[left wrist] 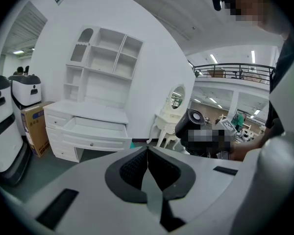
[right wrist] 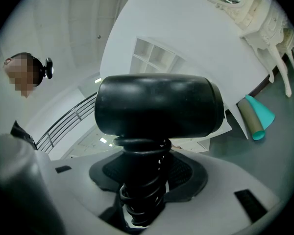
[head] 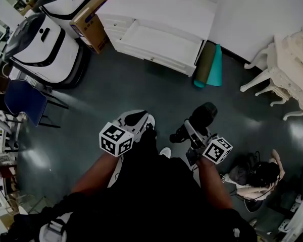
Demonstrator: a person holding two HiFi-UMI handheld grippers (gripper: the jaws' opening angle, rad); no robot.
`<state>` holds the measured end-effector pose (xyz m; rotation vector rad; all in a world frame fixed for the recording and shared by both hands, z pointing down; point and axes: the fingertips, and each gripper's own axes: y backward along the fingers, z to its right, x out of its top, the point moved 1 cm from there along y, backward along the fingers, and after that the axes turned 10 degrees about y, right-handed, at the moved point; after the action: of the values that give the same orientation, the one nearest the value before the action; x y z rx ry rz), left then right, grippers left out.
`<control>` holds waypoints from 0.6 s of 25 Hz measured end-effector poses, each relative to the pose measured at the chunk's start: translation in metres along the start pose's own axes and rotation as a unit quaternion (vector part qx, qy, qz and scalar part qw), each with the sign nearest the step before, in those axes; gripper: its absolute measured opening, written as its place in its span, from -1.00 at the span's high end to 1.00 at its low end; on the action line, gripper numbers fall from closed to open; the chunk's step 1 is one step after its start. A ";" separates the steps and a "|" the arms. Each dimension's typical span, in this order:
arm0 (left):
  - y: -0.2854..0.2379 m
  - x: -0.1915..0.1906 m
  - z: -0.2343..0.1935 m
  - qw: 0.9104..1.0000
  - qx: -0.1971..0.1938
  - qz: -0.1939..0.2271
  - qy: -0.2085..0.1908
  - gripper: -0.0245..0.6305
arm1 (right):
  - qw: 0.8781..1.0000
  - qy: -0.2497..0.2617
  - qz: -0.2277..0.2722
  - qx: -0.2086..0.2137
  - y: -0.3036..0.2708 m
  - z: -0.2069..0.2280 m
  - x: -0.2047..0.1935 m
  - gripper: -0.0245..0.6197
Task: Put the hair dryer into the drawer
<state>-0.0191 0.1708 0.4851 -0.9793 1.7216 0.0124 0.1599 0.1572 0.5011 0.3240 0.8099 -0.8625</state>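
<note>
A dark floor (head: 131,89) fills the head view. At its far side a white desk (head: 161,14) stands against the wall, and the left gripper view shows open shelves on top of it. Left of the desk are two white and black machines (head: 43,47), with a cardboard box (head: 91,19) between them and the desk. A white table (head: 288,69) with curved legs is at the right, and a blue chair (head: 25,102) at the left. The desk's drawer (head: 161,44) is pulled out and looks empty. Two rolls (head: 212,64), one teal and one olive, lean at the desk's right end.

The left gripper (left wrist: 147,153) has its jaws together, with nothing between them. The right gripper (right wrist: 144,180) is clamped on the handle of the black dryer (right wrist: 159,104). The cord is wound around this handle, and the barrel sits just beyond the jaws. The dryer is held in the air above the floor, in front of the drawer and well apart from it.
</note>
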 end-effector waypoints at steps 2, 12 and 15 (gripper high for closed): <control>-0.010 0.005 -0.011 1.000 -0.002 -0.006 0.002 0.89 | 1.000 0.004 0.005 -0.003 -0.009 0.005 0.007 0.26; -0.066 0.076 -0.067 0.999 -0.033 0.004 -0.007 0.89 | 0.999 0.007 0.010 -0.040 -0.071 0.040 0.051 0.26; -0.080 0.098 -0.090 0.999 -0.040 0.007 -0.003 0.89 | 0.999 0.017 0.009 -0.043 -0.100 0.045 0.069 0.26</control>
<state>-0.0472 0.0181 0.4777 -1.0243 1.7339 0.0947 0.1312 0.0324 0.4856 0.2714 0.8722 -0.8041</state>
